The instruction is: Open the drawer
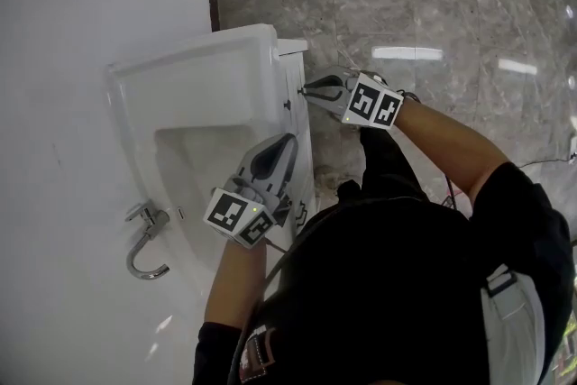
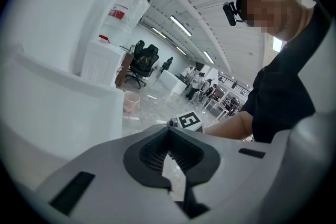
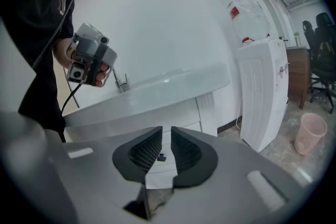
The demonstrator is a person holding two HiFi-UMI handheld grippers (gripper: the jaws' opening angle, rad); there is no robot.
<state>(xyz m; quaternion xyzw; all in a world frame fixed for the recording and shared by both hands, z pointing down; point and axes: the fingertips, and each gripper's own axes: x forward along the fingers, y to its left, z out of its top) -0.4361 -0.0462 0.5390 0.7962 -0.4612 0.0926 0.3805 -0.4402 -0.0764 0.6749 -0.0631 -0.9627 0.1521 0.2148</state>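
Your right tongs sit just below the counter's front edge, near its far front corner, pointing at the drawer. Their jaws stand only a narrow slit apart and hold nothing. In the right gripper view the small dark knob lines up in that slit but does not look clamped. The drawer looks shut. Your left tongs hang over the middle of the front edge with jaws closed tip to tip, empty. The main risk, as I judge it, is the grip. The knob is small, so if you close while off-centre or too shallow, the pads will slide off once you pull. Pulling at a slant to the front could bind the drawer, and you stand close enough to block its travel.
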